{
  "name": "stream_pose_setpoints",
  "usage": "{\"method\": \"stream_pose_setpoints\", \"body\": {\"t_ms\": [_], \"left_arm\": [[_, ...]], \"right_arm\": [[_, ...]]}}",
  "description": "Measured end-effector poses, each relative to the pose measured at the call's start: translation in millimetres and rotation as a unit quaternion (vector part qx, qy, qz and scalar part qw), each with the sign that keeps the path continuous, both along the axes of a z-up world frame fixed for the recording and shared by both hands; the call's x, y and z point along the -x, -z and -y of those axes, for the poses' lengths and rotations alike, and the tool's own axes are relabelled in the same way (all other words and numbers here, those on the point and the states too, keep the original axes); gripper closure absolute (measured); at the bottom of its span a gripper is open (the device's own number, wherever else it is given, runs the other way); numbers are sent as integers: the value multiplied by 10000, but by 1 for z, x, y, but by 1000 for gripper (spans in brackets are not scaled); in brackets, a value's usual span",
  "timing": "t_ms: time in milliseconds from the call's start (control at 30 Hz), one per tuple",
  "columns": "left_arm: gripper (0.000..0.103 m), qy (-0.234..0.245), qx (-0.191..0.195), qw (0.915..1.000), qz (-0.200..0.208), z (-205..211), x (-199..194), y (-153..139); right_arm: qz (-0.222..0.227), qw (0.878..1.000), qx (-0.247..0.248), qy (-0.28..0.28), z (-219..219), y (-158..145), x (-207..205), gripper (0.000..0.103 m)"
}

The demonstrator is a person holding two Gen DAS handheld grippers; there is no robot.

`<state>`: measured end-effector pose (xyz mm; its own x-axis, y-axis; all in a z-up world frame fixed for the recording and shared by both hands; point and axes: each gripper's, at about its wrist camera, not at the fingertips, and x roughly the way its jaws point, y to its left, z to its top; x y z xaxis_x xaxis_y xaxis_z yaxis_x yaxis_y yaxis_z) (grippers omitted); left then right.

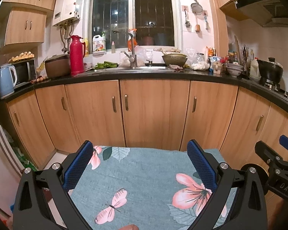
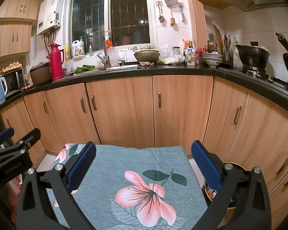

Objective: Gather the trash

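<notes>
Wood-grain cabinets (image 2: 122,111) under black tabletop (image 2: 163,71). Floral cloth (image 2: 136,172) below both grippers. Left hand-held gripper (image 1: 142,164): fingers spread wide, empty. Right hand-held gripper (image 2: 144,164): same. Woven basket (image 2: 146,56) beside sink, contents unclear. Right view only: gold-rimmed bin (image 2: 233,165) beside cloth. Trash not identifiable.

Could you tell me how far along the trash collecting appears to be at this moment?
Nothing looks collected yet. Both the left gripper and right gripper are open and empty above the floral cloth. What is left is everything: the cluttered countertop with plastic bags is untouched, and nothing has been carried to the round bin at right.
</notes>
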<state>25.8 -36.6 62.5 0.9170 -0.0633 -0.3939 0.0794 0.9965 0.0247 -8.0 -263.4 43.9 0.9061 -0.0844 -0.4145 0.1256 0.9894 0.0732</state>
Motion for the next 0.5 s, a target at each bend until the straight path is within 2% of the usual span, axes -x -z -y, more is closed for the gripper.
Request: {"method": "stream_pose_setpoints", "body": {"t_ms": [133,300,500], "left_arm": [[8,-97,-37,9998,142,-1,5,-5],[8,-124,92,9995,288,-5,11,-8],[8,-58,195,9995,251,-8,15,-10]], "right_arm": [[2,10000,8,5,2,0,0,3],[23,10000,0,27,4,1,1,3],[-21,9999,-47,94,7,2,4,3]]}}
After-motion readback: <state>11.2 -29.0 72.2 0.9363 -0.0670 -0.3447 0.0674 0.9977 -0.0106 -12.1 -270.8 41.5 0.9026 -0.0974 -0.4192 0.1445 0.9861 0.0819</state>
